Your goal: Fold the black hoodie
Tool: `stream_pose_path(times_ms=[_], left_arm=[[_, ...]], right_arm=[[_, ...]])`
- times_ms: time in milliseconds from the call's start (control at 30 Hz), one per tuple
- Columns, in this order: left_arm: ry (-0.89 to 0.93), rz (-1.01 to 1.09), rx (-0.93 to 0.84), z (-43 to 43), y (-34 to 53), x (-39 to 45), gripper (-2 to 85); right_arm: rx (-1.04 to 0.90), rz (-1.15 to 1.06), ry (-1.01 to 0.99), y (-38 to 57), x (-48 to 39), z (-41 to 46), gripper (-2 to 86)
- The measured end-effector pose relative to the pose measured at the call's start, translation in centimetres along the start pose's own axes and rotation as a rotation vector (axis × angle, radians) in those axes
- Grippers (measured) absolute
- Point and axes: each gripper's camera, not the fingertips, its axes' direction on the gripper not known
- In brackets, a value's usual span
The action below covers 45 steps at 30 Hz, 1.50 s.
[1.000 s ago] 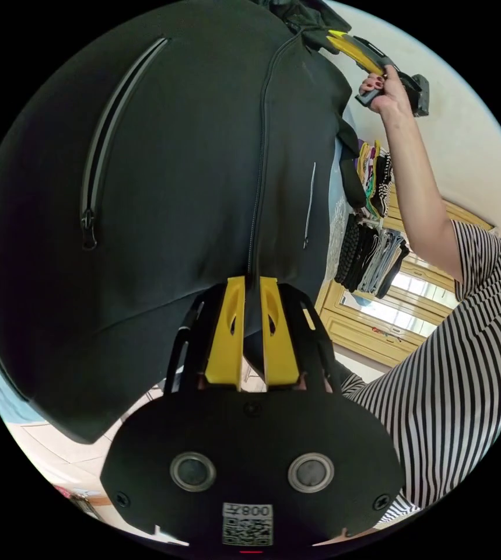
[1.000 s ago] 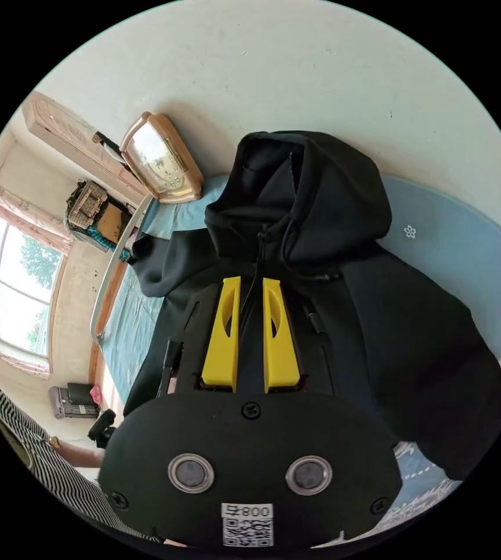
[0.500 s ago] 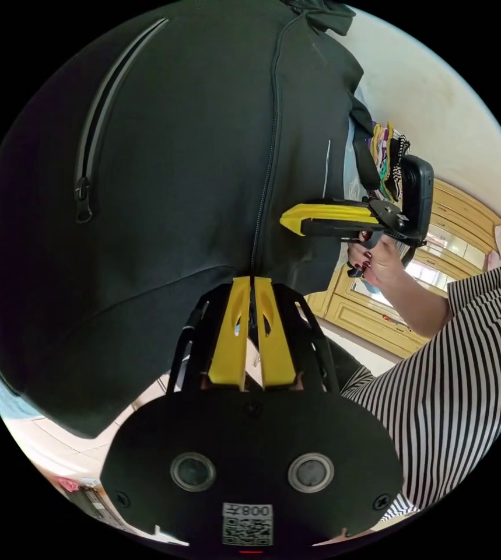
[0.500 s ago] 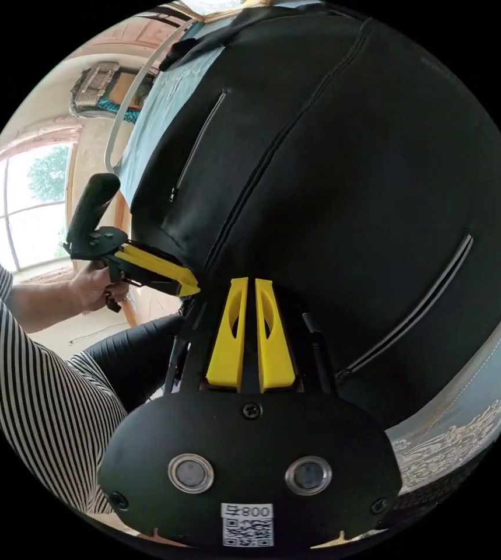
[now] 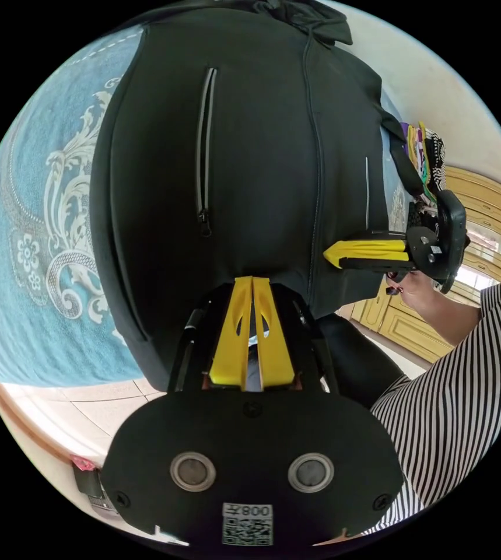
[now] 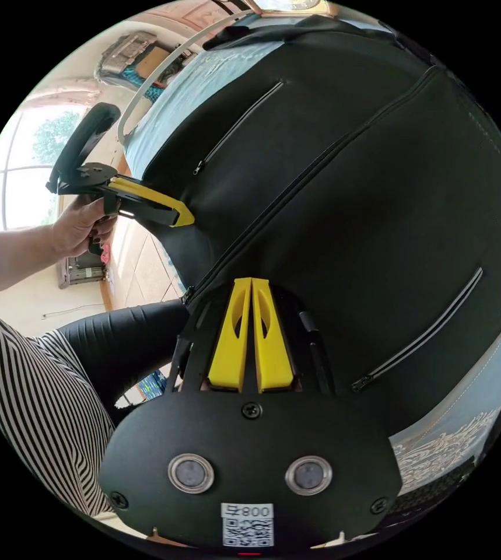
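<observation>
The black zip-front fabric hoodie is seen spread front-up on a blue bed cover patterned with white scrolls. The left tool is seen with jaws drawn together at the hoodie's hem. The right tool is likewise closed at the hem beside the zipper; whether cloth is pinched cannot be told.
</observation>
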Motion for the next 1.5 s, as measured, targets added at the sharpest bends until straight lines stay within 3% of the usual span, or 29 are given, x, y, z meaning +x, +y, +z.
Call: stream_pose_path(times_ms=[133, 200, 300, 500, 633, 700, 933, 1133, 1267, 1500], left_arm=[[-0.027, 0.005, -0.01, -1.5, 1.3, 3.1, 0.1], [-0.01, 0.052, 0.052, -3.0, 1.4, 5.1, 0.1], [-0.017, 0.171, 0.149, -5.2, 0.3, 9.1, 0.0], [-0.397, 0.324, 0.37, -10.3, -5.1, 13.9, 0.0], [-0.53, 0.249, 0.447, -14.1, -9.8, 12.9, 0.0], [-0.586, 0.191, 0.418, -14.8, -11.6, 12.5, 0.0], [-0.578, 0.202, 0.4, -16.7, -9.8, 15.5, 0.3], [-0.357, 0.258, 0.653, -22.9, -7.6, 19.6, 3.0], [-0.152, 0.276, 0.739, -28.2, -12.0, 20.1, 7.0], [-0.138, 0.128, 0.671, -32.5, -19.9, 20.9, 8.6]], right_arm=[[0.015, -0.02, 0.029, 0.3, -1.5, 0.1, 0.0], [-0.01, 0.005, 0.005, -0.4, -1.8, -0.5, 0.0], [0.109, 0.048, -0.029, -1.1, -1.5, -3.7, 0.0], [0.327, 0.326, 0.334, -1.3, 7.7, -12.4, 0.0], [0.37, 0.486, 0.452, -1.5, 14.6, -15.9, 0.0], [0.326, 0.512, 0.413, -2.1, 17.4, -15.6, 0.0], [0.342, 0.5, 0.446, -1.9, 15.6, -16.6, 0.0], [0.459, 0.495, 0.376, 0.5, 12.9, -19.7, 0.0], [0.506, 0.48, 0.328, 0.9, 11.9, -22.2, -0.2], [0.377, 0.586, 0.439, 3.7, 13.2, -22.9, -0.4]])
